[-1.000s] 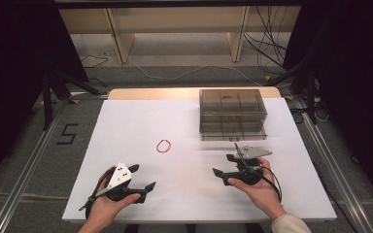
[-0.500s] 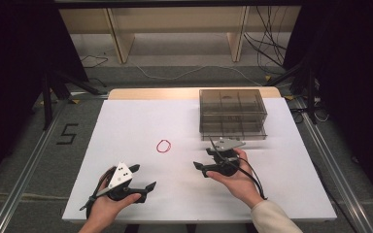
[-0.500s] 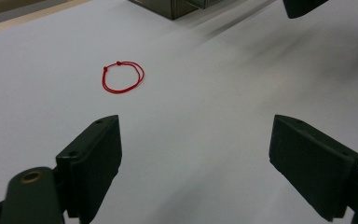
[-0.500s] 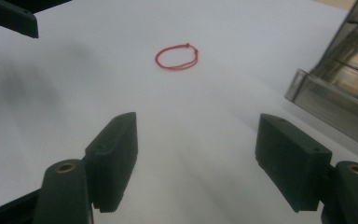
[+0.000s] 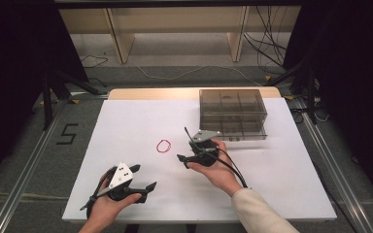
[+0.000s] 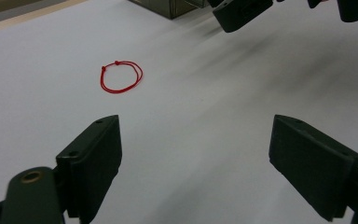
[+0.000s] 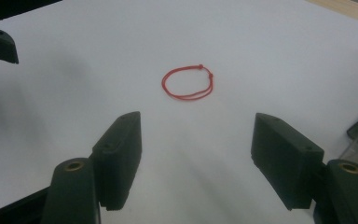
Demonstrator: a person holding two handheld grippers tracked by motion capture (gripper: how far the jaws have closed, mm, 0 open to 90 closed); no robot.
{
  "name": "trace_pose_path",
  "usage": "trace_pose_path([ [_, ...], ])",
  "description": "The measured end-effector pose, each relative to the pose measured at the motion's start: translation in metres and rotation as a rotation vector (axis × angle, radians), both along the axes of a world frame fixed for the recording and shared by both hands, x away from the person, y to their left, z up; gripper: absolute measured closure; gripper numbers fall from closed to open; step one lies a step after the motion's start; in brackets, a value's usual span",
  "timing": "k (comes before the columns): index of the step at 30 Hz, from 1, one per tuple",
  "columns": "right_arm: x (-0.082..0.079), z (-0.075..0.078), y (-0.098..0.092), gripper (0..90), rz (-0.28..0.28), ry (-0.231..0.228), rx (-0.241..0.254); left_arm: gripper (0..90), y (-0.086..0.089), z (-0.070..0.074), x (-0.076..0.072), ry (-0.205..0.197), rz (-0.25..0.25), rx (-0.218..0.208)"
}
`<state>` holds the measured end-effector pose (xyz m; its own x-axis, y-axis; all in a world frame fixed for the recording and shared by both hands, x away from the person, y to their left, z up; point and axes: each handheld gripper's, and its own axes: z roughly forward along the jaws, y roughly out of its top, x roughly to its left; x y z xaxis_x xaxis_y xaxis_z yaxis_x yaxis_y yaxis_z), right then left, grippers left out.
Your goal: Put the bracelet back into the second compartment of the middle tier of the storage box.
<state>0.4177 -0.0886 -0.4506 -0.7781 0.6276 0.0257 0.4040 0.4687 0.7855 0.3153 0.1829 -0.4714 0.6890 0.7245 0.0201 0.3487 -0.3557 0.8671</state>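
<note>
A red string loop lies flat on the white table top, left of centre. My right gripper is open just to the right of the loop, pointing left at it, with nothing between the jaws. In the right gripper view the loop lies a short way beyond the open gripper. My left gripper rests open near the front edge, empty. In the left gripper view the loop sits ahead and to the left of the open gripper.
A smoky transparent drawer box stands at the back right of the table, close behind the right hand. The right gripper's jaws show at the top of the left gripper view. Metal rails run along the table's sides.
My right gripper has moved left and away from the front edge, from the right side of the table to just beside the red loop. The left gripper has stayed put.
</note>
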Motion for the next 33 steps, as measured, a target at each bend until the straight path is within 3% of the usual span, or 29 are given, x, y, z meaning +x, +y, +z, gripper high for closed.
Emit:
trace_pose_path([
  [15, 0.027, -0.006, 0.041, 37.7, 0.004, 0.019, -0.037, 17.1, 0.001, 0.0, 0.0, 0.002, -0.001, -0.003],
  [33, 0.054, -0.016, 0.056, 41.8, -0.022, 0.052, -0.073, 17.5, 0.0, -0.001, 0.001, 0.007, 0.0, -0.005],
])
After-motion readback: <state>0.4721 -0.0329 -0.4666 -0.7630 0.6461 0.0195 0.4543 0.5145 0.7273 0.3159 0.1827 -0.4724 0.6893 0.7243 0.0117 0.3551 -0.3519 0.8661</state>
